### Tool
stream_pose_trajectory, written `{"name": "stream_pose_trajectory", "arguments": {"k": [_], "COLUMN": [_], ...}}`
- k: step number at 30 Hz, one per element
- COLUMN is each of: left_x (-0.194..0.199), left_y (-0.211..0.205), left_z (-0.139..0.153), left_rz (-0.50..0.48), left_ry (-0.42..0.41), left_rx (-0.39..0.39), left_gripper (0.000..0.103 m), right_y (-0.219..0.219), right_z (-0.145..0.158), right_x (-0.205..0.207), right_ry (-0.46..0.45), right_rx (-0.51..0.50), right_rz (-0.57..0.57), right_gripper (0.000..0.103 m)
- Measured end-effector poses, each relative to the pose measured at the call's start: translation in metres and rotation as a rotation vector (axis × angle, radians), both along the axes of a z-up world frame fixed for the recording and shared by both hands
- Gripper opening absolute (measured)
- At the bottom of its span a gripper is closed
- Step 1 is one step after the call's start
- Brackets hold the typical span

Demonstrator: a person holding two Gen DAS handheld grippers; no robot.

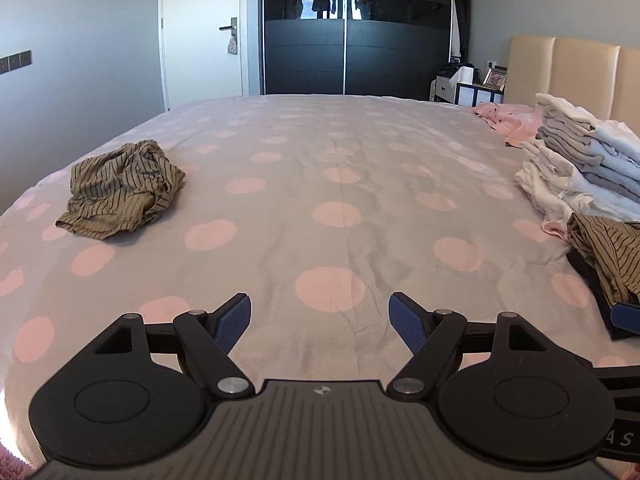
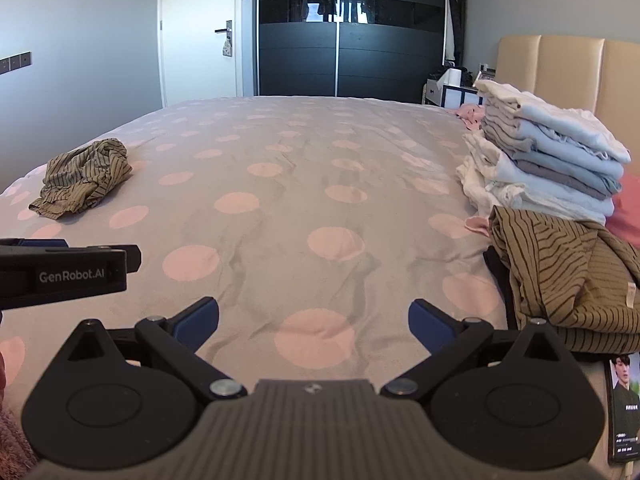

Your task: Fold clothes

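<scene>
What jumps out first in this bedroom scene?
A wide grey bedspread with pink dots fills the view. A tall stack of folded clothes sits at its right edge, and a crumpled striped garment lies alone at far left. Two open grippers, left and right, hover empty in front.

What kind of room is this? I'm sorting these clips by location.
A bedroom, most likely: a wide bed with a padded headboard, a dark sliding-door wardrobe beyond it, and a stack of folded clothes on the bed.

A bed with a grey, pink-dotted cover (image 1: pixel 320 184) carries a crumpled striped garment (image 1: pixel 120 190) at left, a folded stack (image 2: pixel 548 156) and another striped garment (image 2: pixel 568 276) at right.
</scene>
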State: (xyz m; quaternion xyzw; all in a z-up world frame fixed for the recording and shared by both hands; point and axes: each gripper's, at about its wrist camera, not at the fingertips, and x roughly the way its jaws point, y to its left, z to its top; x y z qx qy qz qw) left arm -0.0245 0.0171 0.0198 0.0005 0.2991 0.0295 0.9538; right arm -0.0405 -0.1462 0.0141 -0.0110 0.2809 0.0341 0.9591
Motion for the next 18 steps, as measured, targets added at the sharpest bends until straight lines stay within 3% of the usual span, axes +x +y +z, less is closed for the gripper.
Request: {"name": "stream_pose_trajectory", "arguments": {"k": [7, 15, 18], "left_x": [0.009, 0.018, 0.019], "left_y": [-0.015, -0.024, -0.03], "left_z": [-0.009, -0.011, -0.011], "left_rz": [-0.012, -0.029, -0.04], "left_ry": [0.02, 0.007, -0.024], "left_rx": [0.076, 0.041, 0.075], "left_gripper": [0.075, 0.075, 0.075], "right_y": [-0.01, -0.012, -0.017], "right_z": [-0.006, -0.012, -0.011], "right_x": [0.007, 0.014, 0.017], "right_ry": [0.011, 0.011, 0.013], "right_rx": [0.018, -0.017, 0.008], "right_rz": [-0.018, -0.018, -0.029], "right_gripper": [0.102, 0.102, 0.102]}}
